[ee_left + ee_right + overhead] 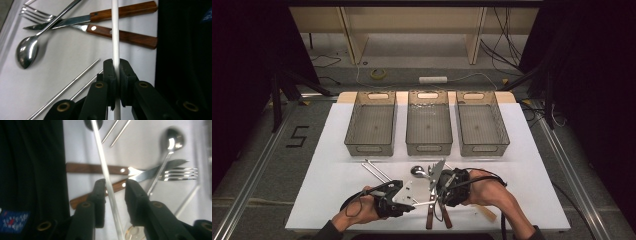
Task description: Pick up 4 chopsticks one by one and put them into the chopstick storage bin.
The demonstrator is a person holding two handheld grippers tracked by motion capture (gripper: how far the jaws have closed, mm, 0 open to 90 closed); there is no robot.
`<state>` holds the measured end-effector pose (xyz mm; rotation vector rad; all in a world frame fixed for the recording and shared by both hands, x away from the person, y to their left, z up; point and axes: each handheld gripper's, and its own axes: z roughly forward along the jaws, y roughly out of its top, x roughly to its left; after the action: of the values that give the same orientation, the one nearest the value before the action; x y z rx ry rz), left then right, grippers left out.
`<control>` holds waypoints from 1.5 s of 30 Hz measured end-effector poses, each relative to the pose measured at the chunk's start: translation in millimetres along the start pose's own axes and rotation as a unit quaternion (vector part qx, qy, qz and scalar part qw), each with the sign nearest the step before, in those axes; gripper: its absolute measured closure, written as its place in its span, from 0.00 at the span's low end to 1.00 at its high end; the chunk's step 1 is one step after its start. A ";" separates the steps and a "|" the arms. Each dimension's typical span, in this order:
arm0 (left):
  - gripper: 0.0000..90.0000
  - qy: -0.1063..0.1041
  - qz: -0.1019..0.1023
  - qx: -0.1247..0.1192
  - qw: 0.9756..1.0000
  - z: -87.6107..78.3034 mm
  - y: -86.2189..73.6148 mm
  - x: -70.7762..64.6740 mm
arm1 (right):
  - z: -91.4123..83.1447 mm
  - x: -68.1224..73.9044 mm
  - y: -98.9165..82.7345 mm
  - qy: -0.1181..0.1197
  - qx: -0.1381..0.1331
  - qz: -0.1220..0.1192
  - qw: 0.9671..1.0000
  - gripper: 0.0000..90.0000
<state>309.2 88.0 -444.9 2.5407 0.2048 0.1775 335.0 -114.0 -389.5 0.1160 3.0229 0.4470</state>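
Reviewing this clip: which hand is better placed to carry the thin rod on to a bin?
Left. The left gripper is shut on the thin rod, while the right gripper has its jaws apart around the same rod, pads not pressing. Likely a handover to the left.

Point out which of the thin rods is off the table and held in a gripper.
The thin white rod, clamped in the left gripper; the two metal rods lie flat on the white table.

Chopstick [115, 30] ends cut off — top and bottom edges.
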 end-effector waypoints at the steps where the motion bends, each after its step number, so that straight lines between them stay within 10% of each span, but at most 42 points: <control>1: 0.94 0.004 -0.004 0.001 1.000 -1.0 -0.6 1.4 | -3.4 -1.2 -1.6 -0.003 -0.014 0.008 1.000 0.69; 10: 0.94 0.044 -0.060 -0.015 0.997 -11.0 -6.3 13.1 | -23.3 -19.1 -25.4 -0.054 -0.107 0.116 0.986 0.47; 18: 0.94 0.085 -0.124 -0.042 0.988 -25.6 -10.6 25.1 | -27.4 -24.5 -58.3 -0.087 -0.142 0.183 0.969 0.40; 33: 0.94 0.137 -0.234 -0.091 0.958 -51.3 -25.4 60.6 | -14.7 -30.2 -110.3 -0.110 -0.131 0.266 0.949 0.37; 45: 0.94 0.190 -0.302 -0.119 0.927 -77.2 -35.6 110.7 | -1.1 -28.0 -128.8 -0.102 -0.118 0.289 0.944 0.34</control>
<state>400.7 179.3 -392.2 2.0670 1.0316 0.4192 354.7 -239.6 -424.1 0.9770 2.6568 0.7760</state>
